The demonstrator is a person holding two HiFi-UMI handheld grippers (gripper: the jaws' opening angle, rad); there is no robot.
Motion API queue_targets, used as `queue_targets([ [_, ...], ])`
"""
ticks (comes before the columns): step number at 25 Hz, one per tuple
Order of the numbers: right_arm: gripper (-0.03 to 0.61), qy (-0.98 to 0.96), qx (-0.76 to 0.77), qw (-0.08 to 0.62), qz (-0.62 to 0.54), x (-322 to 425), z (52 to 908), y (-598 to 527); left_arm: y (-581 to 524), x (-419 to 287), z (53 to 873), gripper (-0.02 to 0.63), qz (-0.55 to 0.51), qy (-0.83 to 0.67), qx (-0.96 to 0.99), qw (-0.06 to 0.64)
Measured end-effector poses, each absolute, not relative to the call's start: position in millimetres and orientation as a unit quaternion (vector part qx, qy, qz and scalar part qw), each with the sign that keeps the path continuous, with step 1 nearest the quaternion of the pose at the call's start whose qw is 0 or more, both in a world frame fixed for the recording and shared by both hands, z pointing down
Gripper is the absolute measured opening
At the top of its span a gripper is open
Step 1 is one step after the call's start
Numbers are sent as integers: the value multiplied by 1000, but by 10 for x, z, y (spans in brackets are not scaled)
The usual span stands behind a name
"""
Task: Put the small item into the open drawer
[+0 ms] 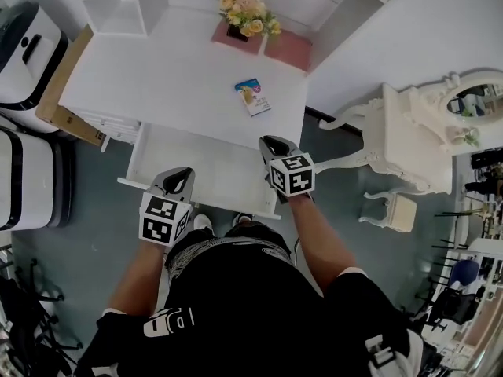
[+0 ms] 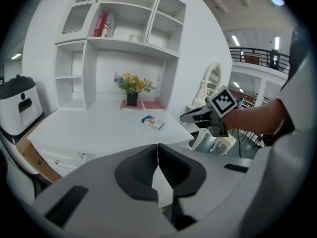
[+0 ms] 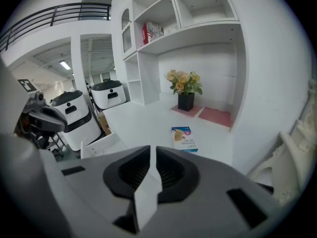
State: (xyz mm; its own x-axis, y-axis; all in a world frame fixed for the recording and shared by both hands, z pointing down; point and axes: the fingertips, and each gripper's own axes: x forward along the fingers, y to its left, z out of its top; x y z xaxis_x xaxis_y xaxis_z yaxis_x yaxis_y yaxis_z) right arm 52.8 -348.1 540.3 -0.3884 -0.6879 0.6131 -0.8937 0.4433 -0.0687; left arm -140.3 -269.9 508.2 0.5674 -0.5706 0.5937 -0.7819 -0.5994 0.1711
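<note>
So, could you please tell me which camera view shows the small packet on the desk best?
The right gripper view: the packet lies close ahead and looks largest, with its blue top and printed face clear. The head view shows it whole from above, but smaller. The left gripper view shows it small, farther off and at a low angle.

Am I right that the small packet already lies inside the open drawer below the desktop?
Not quite: the small packet lies on the desktop, in front of the flowers, not inside the open drawer below it, as the head view shows.
</note>
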Motion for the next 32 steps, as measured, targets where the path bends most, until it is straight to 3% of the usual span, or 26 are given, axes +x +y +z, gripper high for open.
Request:
queue_targets([
  [6, 66, -807, 484, 288, 177, 657, 5691, -4053, -2743, -1431, 5152, 15, 252, -423, 839, 231],
  [18, 244, -787, 463, 367, 178, 683, 6348, -4985, -2717, -1548, 5232, 15, 258, -469, 803, 265],
  [28, 399, -779, 457, 381, 196, 626, 6554, -5432, -2635, -1728, 5308, 15, 261, -498, 776, 286],
  [32, 426, -760, 457, 407, 219, 657, 6707, -5492, -2605, -1786, 5302, 15, 260, -505, 771, 287],
])
